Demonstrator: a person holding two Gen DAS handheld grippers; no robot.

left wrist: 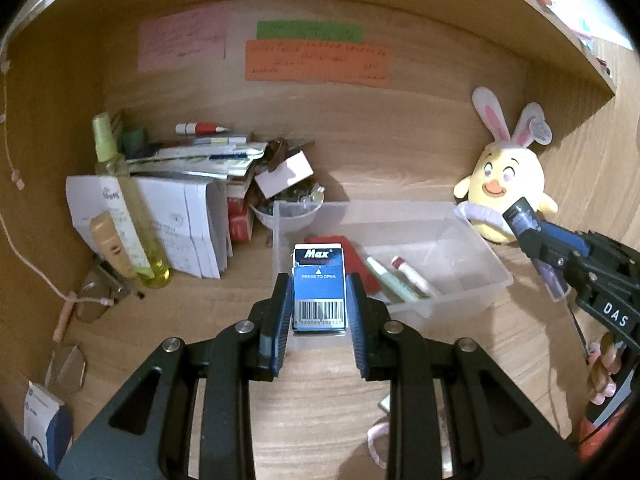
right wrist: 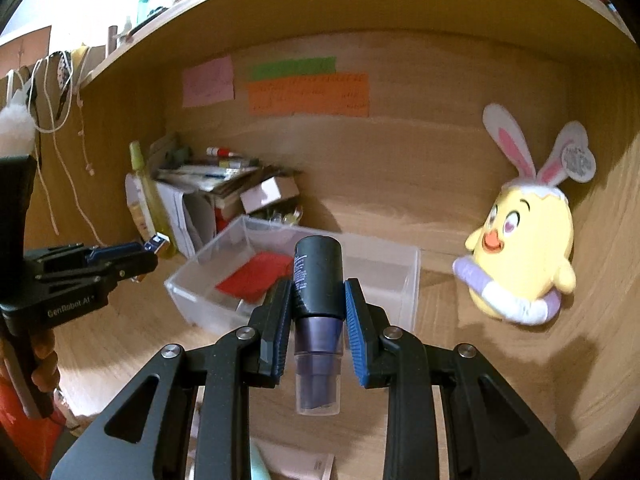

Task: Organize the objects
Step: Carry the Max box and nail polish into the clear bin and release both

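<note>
My left gripper (left wrist: 319,288) is shut on a blue "Max" staple box (left wrist: 319,288) and holds it over the near left corner of a clear plastic bin (left wrist: 472,280). The bin holds a red card (left wrist: 352,256) and two small tubes (left wrist: 404,276). My right gripper (right wrist: 318,292) is shut on a dark cosmetic tube with a black cap (right wrist: 318,280), held in front of the bin (right wrist: 412,276). The right gripper also shows at the right of the left wrist view (left wrist: 532,228). The left gripper shows at the left of the right wrist view (right wrist: 152,248).
A yellow plush chick with bunny ears (left wrist: 506,188) leans against the right wall. A pile of papers and boxes (left wrist: 192,184), a spray bottle (left wrist: 128,200) and a small bowl (left wrist: 288,212) crowd the left back corner. Sticky notes (left wrist: 316,60) hang on the back wall.
</note>
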